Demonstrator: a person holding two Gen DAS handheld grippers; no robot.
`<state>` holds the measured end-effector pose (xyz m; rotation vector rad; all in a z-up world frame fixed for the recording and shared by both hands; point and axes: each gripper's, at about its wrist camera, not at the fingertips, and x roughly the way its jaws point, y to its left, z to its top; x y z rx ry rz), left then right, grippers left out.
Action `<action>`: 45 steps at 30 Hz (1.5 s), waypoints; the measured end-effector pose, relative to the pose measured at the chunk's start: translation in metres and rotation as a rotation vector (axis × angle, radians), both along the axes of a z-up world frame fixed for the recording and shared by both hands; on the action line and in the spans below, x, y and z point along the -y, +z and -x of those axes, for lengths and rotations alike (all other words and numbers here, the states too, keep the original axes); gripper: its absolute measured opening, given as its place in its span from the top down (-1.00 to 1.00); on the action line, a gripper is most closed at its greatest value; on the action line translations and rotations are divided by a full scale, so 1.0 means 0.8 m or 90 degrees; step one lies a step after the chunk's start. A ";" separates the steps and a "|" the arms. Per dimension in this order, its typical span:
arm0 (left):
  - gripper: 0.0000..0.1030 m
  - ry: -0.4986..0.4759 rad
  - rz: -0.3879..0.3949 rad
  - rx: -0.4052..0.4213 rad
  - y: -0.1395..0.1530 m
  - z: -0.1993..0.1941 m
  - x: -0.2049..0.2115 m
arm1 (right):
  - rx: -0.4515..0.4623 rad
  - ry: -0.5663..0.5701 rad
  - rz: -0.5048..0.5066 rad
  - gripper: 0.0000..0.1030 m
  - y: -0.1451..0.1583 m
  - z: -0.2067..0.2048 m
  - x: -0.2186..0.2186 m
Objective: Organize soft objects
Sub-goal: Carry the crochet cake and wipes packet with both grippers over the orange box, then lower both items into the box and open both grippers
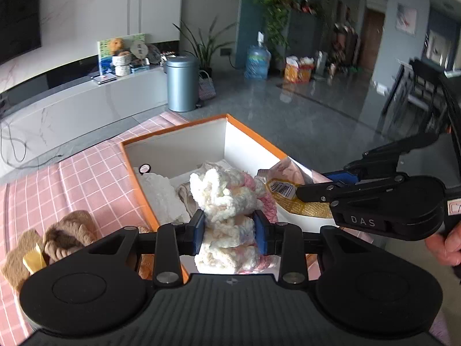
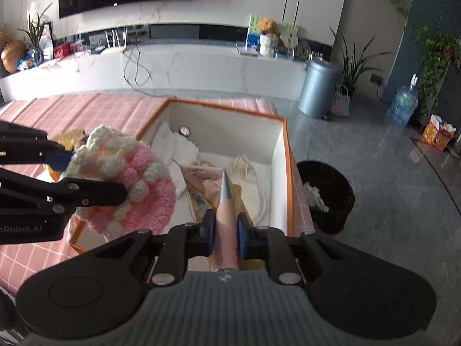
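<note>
My left gripper (image 1: 229, 232) is shut on a fluffy white-and-pink crocheted hat (image 1: 227, 201), held over the near edge of an orange-rimmed white box (image 1: 175, 128). The right wrist view shows the same hat (image 2: 126, 173) at the left, above the box's corner. My right gripper (image 2: 226, 232) is shut on a pink and yellow plastic packet (image 2: 223, 193), held above the box (image 2: 283, 150). In the left wrist view that packet (image 1: 283, 186) pokes out of the right gripper (image 1: 299, 194). White cloths (image 1: 161, 193) and a cream knitted piece (image 2: 243, 164) lie inside the box.
The box sits on a pink checked cloth (image 1: 86, 178). Brown fuzzy items (image 1: 69, 236) lie on the cloth left of the box. A black waste basket (image 2: 328, 193) stands on the floor right of the table. A grey bin (image 2: 318, 86) stands by the white TV cabinet (image 2: 187, 66).
</note>
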<state>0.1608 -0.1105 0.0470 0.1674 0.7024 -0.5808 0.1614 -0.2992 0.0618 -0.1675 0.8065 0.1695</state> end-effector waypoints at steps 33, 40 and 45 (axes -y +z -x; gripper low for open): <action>0.23 -0.113 -0.219 -0.063 -0.087 -0.043 0.047 | -0.098 0.061 0.110 0.66 -0.046 -0.035 -0.025; 0.15 -0.078 -0.247 -0.069 -0.091 -0.046 0.053 | -0.091 0.065 0.111 0.47 -0.050 -0.027 -0.029; 0.00 -0.065 -0.257 -0.055 -0.091 -0.044 0.054 | -0.085 0.062 0.109 0.42 -0.050 -0.024 -0.027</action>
